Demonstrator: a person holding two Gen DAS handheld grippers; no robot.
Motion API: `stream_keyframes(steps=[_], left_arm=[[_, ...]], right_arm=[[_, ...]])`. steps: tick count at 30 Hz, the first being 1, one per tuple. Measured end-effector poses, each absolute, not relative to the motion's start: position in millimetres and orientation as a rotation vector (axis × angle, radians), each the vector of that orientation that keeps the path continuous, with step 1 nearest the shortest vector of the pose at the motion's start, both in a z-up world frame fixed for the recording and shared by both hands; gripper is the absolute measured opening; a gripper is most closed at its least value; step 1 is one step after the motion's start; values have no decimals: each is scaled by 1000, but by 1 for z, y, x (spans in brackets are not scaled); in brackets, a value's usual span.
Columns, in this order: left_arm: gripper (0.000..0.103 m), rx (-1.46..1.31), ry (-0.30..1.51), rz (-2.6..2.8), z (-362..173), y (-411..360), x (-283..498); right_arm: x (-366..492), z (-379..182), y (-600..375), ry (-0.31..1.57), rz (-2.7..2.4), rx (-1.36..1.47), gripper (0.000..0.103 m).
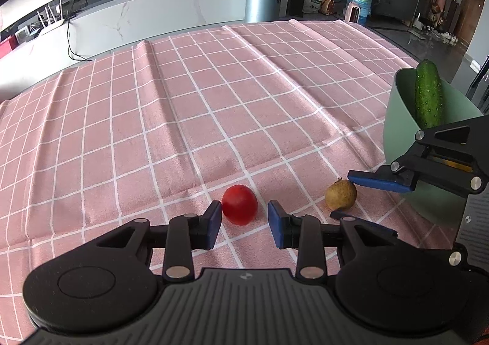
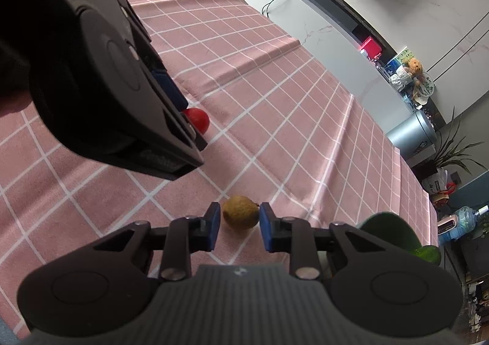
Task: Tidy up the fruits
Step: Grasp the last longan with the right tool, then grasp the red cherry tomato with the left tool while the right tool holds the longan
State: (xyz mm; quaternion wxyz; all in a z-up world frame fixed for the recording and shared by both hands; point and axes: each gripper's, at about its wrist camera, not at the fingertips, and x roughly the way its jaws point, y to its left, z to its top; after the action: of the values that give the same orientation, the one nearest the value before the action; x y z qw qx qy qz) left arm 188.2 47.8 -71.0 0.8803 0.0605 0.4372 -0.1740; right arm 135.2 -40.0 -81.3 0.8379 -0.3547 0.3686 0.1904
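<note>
On pink checked cloth (image 1: pixel 214 85), left claw (image 1: pixel 244 221) spread around tomato (image 1: pixel 239 205), right claw (image 2: pixel 239 226) around pear (image 2: pixel 240 215)

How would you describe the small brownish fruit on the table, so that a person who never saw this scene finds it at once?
Start at the pink checked tablecloth and find the pale green bowl with a cucumber standing in it. On the cloth just beside that bowl lies the yellow-brown pear, between the open right gripper. Its neighbour, the tomato, is bright red and smooth; the pear is dull, speckled and has a stem.
</note>
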Motion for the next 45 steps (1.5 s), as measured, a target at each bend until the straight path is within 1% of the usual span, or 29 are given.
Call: stream_keyframes(steps=[3,5,6,8,11,18,27,28,29,30,35,41,42,43,44,45], left_arm=[[38,127,919,-351,-72,48,190],[32,136,924,-342,-73,48,190],[32,141,929,-338,-74,47,190],[27,147,940,-335,-76,47,191],[26,148,942,-332,-76,47,191],[25,153,940,-338,-75,46,189],[24,92,913,-356,-62,54,178],[23,74,911,-361,-59,55,175],[17,56,907,-369,-56,56,172],[16,40,903,-377,-53,56,168],[16,62,873,-399,-41,50,150],[18,118,936,-385,-50,51,135],[20,124,938,-381,-52,51,131],[27,123,937,-377,-53,52,128],[31,120,935,-376,-55,53,125],[31,122,935,-376,-57,52,124]], right_arm=[[134,-83,-39,772,397,-776,21],[134,-83,-39,769,396,-776,21],[134,-83,-39,768,396,-775,21],[134,-84,-39,764,394,-771,21],[134,-85,-39,761,390,-776,21],[133,-84,-38,769,386,-761,21],[116,-61,-43,743,378,-671,21],[113,-58,-45,740,376,-652,21],[108,-54,-47,737,373,-629,21],[104,-50,-49,735,369,-609,21],[82,-36,-60,738,358,-504,21],[59,-44,-67,773,364,-426,21],[56,-46,-68,781,367,-411,21],[54,-48,-70,786,367,-394,22],[53,-48,-72,789,366,-379,21],[54,-48,-73,789,367,-362,22]])
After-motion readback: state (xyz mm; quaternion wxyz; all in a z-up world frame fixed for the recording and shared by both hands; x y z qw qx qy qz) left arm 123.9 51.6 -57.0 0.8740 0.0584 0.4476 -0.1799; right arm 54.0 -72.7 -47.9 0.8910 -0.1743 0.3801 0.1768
